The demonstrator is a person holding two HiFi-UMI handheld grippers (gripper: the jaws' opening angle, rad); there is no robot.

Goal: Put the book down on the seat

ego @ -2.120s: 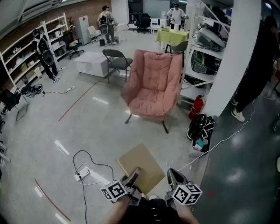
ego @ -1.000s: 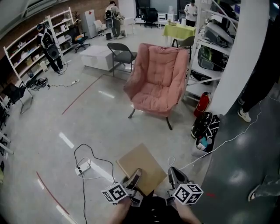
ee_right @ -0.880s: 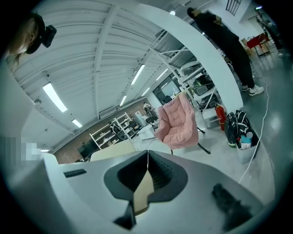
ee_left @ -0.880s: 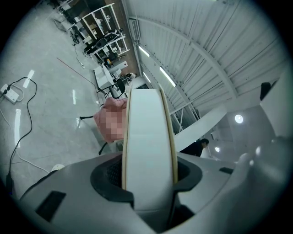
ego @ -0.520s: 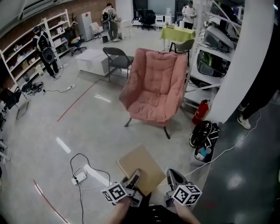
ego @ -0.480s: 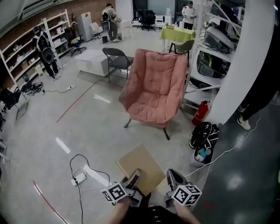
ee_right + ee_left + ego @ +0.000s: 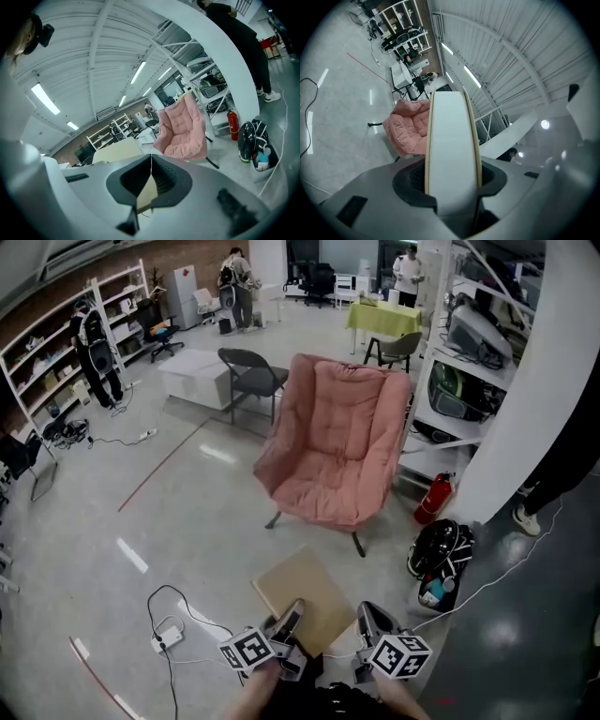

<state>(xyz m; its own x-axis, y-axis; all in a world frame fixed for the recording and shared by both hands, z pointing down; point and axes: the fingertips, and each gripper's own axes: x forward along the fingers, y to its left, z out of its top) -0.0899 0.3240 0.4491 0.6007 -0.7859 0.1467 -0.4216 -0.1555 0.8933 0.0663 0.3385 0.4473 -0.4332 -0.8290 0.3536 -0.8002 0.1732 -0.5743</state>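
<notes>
**Three cameras, all facing the pink armchair [image 7: 337, 446].**
The head view looks steeply down from well short of it; both gripper views sit low, tilted upward toward armchair and ceiling [image 7: 93, 47], the left one's middle blocked by the book [image 7: 452, 154].

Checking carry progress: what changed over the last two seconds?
The chair has grown a little larger and slid lower in the head view, so the person has edged toward it. Nothing was taken hold of or let go. The left gripper stays clamped on the book, held out front; the right gripper stays shut beside the book's edge.
</notes>
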